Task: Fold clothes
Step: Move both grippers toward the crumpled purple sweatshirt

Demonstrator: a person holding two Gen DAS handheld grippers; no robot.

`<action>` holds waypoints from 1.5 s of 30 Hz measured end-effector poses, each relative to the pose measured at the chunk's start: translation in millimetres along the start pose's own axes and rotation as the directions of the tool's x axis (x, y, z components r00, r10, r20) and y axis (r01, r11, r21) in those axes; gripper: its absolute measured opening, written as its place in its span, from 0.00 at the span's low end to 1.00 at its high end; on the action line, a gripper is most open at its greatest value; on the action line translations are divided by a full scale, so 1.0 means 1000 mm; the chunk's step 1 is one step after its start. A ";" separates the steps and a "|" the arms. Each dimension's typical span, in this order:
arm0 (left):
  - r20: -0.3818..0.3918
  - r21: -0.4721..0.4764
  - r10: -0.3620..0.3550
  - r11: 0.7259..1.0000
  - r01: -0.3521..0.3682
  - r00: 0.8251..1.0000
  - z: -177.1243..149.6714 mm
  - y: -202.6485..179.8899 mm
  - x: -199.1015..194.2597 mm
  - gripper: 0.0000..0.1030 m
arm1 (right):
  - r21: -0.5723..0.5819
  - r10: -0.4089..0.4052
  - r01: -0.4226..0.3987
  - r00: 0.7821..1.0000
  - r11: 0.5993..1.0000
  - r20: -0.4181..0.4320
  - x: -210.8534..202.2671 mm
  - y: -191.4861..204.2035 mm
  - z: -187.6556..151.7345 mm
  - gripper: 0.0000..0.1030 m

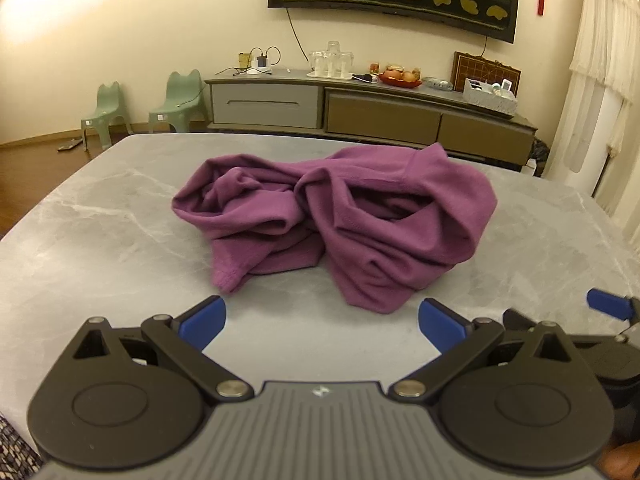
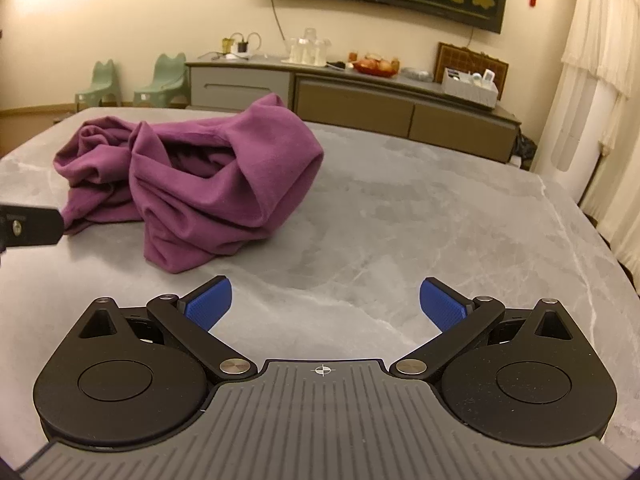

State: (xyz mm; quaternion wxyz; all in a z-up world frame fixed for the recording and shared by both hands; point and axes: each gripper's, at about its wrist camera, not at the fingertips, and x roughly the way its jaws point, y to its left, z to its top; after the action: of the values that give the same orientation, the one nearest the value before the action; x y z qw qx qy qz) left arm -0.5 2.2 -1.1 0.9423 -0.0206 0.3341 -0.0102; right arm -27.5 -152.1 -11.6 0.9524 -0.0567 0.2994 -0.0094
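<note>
Purple knit, the garment [image 1: 332, 216] sits bunched in a loose heap on the grey marble table [image 1: 100, 240], not folded. We hold the left gripper [image 1: 322, 322] and the right gripper [image 2: 326, 300] spread wide, both empty, just short of it. We judge it soft, light and limp; the stitched hem corner [image 1: 226, 280] nearest us offers a grip.

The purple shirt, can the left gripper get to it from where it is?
Probably yes. The left gripper is open and points right at the crumpled purple shirt, with only bare table between them. Nothing blocks the way; the right gripper sits off to the side.
</note>
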 end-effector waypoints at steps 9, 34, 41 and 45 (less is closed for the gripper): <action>-0.008 0.025 0.027 0.999 -0.026 1.000 -0.017 0.002 0.008 1.00 | 0.027 0.043 -0.044 0.999 0.999 0.016 -0.008 -0.002 0.002 0.98; 0.004 0.114 -0.040 0.993 0.039 0.999 -0.031 0.001 0.006 0.00 | 0.005 0.184 -0.184 0.982 0.983 -0.051 -0.004 0.013 0.001 0.00; 0.003 0.104 -0.045 0.994 0.045 0.999 -0.033 0.004 0.008 0.00 | 0.004 0.187 -0.187 0.982 0.982 -0.039 -0.007 0.013 0.000 0.00; 0.002 0.100 -0.042 0.994 0.041 0.999 -0.033 0.006 0.009 0.00 | 0.004 0.183 -0.183 0.982 0.983 -0.040 -0.005 0.013 -0.001 0.00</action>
State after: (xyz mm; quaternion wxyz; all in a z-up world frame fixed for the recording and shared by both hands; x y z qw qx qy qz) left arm -14.3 6.6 -32.5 0.9424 0.0195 0.3307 -0.0464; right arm -32.5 -139.0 -11.2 0.9430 -0.0287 0.3225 0.0769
